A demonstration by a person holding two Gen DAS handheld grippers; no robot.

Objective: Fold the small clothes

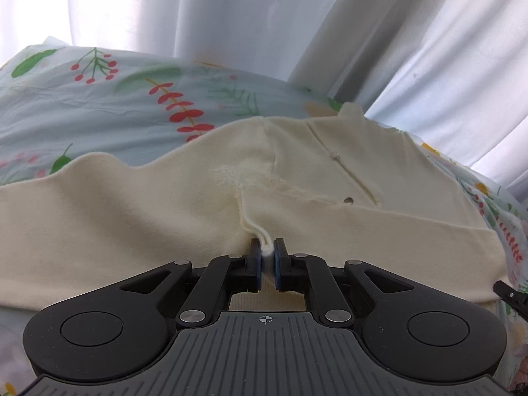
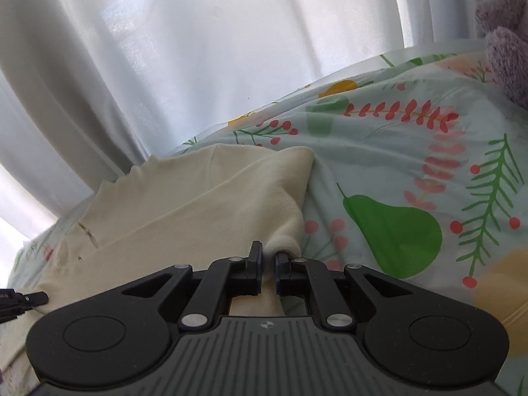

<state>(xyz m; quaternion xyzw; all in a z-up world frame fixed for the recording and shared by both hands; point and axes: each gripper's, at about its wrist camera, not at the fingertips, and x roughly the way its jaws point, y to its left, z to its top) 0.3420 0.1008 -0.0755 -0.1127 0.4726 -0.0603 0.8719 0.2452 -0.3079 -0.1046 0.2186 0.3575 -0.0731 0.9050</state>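
A cream garment (image 1: 132, 204) lies spread across a flowered sheet, with a small button and a placket slit toward its right side. My left gripper (image 1: 266, 250) is shut on a thin pinched ridge of this cloth, which stands up between the blue pads. In the right wrist view the same cream garment (image 2: 198, 204) fills the left half. Its rolled right edge runs down to my right gripper (image 2: 269, 254), whose jaws stand nearly together with cream cloth in the narrow gap. Each gripper's tip shows at the edge of the other's view.
The flowered sheet (image 1: 99, 105) (image 2: 379, 151) covers a soft surface under the garment. A white curtain (image 1: 231, 16) (image 2: 198, 49) hangs close behind. A fuzzy purple cloth (image 2: 505, 39) sits at the far right on the sheet.
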